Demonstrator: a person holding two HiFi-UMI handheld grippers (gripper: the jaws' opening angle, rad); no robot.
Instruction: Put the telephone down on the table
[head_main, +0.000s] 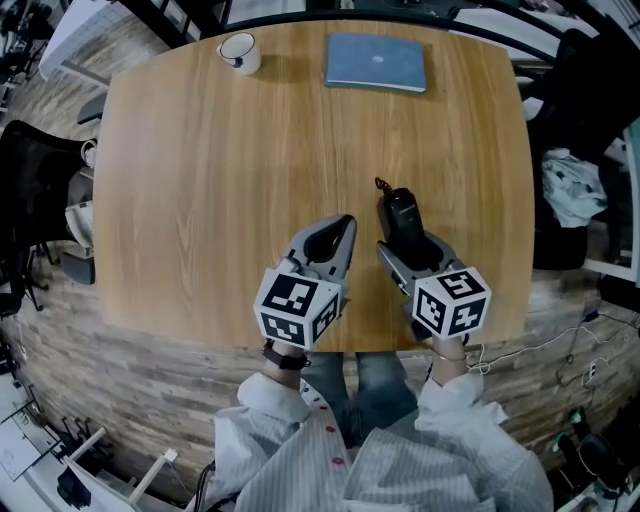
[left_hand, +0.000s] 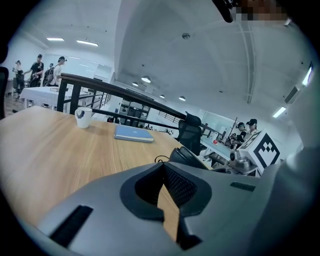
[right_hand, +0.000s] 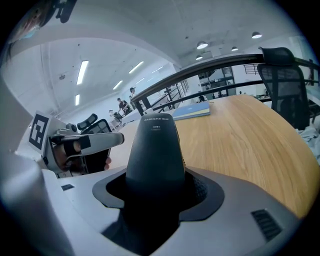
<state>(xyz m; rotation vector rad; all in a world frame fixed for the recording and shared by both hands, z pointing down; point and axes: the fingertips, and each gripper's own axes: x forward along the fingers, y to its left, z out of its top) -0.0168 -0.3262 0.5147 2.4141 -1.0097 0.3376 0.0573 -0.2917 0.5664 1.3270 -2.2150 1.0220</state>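
A black telephone handset (head_main: 403, 218) sticks up out of my right gripper (head_main: 399, 250), whose jaws are shut on its lower part. In the right gripper view the telephone handset (right_hand: 155, 150) fills the middle, rising between the jaws of the right gripper (right_hand: 155, 197). It is held over the near right part of the wooden table (head_main: 200, 170). My left gripper (head_main: 340, 232) sits just left of it, shut with nothing held. In the left gripper view the left gripper (left_hand: 167, 200) shows a thin slit, and the telephone handset (left_hand: 187, 156) lies beyond it to the right.
A white mug (head_main: 240, 52) stands at the table's far left. A blue notebook (head_main: 376, 62) lies at the far middle. Black office chairs (head_main: 35, 190) stand left of the table, and a chair with cloth (head_main: 572, 190) on the right.
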